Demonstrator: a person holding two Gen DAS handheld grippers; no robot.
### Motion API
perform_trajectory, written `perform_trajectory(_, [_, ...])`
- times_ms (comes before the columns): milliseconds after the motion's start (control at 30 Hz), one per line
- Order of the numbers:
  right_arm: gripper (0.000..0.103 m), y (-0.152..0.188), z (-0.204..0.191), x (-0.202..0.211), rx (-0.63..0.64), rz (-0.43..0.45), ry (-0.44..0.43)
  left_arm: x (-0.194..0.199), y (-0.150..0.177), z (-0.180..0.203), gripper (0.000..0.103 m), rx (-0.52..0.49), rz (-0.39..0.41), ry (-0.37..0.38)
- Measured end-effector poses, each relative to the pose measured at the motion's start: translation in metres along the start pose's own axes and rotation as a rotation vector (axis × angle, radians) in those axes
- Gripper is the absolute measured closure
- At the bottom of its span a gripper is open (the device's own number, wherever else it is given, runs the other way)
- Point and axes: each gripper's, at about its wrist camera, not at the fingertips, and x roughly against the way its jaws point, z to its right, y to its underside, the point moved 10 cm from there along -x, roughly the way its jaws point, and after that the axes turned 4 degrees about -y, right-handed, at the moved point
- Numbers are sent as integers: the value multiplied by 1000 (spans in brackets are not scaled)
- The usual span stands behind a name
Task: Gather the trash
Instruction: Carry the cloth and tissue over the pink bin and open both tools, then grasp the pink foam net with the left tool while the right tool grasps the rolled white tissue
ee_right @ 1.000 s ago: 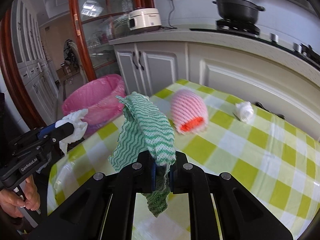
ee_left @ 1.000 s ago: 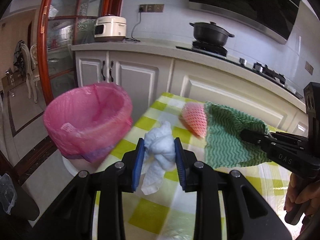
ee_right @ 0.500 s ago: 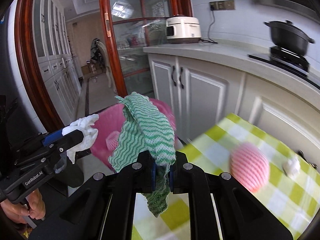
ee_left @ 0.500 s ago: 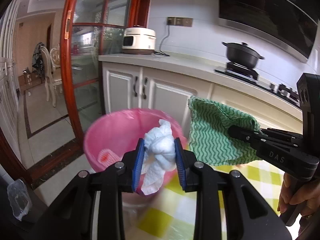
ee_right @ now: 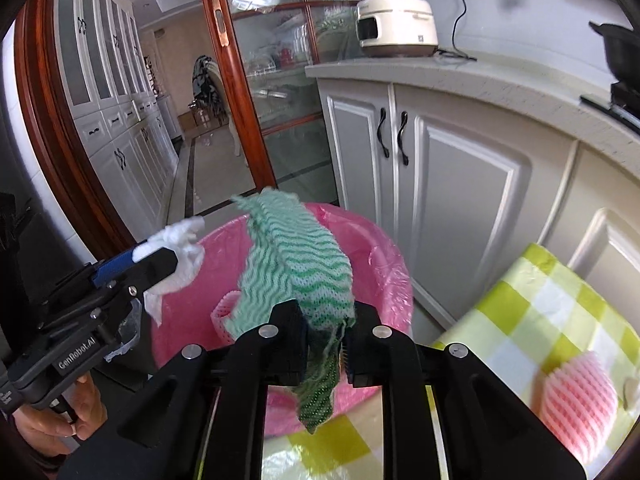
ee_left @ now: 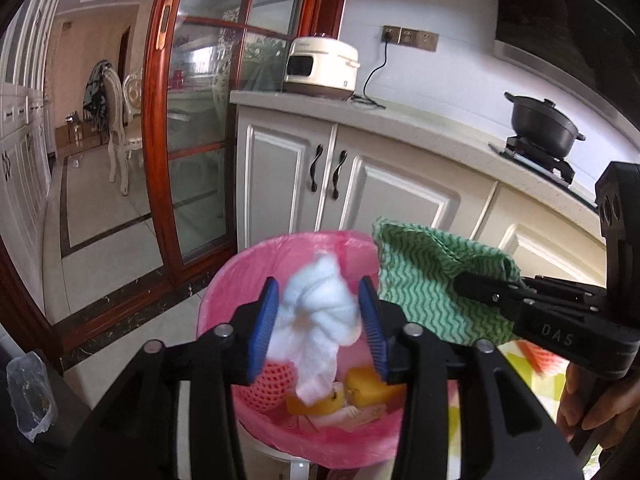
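With both grippers' jaws just opening over the bin [ee_left: 224,304], the left gripper [ee_left: 318,320] is releasing the tissue [ee_left: 320,312] while the cloth [ee_right: 296,264], still draping between the right gripper [ee_right: 324,332] pads, is risking snagging or falling outside.

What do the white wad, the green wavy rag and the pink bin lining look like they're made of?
White wad: likely soft tissue paper, matte, crumpled and twisted into folds.
Green wavy rag: looks like thin nonwoven or knit wipe cloth, limp, with a dimpled, printed zigzag surface.
Pink bin lining: probably thin plastic film, glossy, translucent and wrinkled over the rim.
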Motion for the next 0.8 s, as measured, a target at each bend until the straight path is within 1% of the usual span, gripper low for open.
perform_trajectory(33, [78,2,-1,-6,3,-14,-13,-5,2,-3,46,3,-6,-7])
perform_trajectory(67, [64,3,-2,-9,9,-18,-11,-8,5,-8,37,15,-9,-8])
perform_trajectory(100, [55,4,-1,-12,16,-15,-8,-10,7,-13,36,27,-12,-11])
perform_trajectory(200, [55,6,0,-14,12,-14,-7,-10,12,-23,34,43,-20,-29])
perform_trajectory(333, [55,8,2,-1,-4,4,-13,7,14,-31,21,60,5,-55])
perform_trajectory(433, [55,13,4,22,-5,36,-5,24,15,-23,9,52,28,-71])
perform_trajectory(467, [54,15,8,29,-10,45,-3,30,16,-16,5,42,36,-70])
perform_trajectory(533, [50,21,18,49,-28,72,17,37,17,4,5,13,43,-56])
perform_trajectory(600, [45,31,35,71,-61,97,41,41,23,28,5,-17,33,-29])
perform_trajectory(800, [43,70,99,129,-135,109,157,43,45,122,5,-98,0,86])
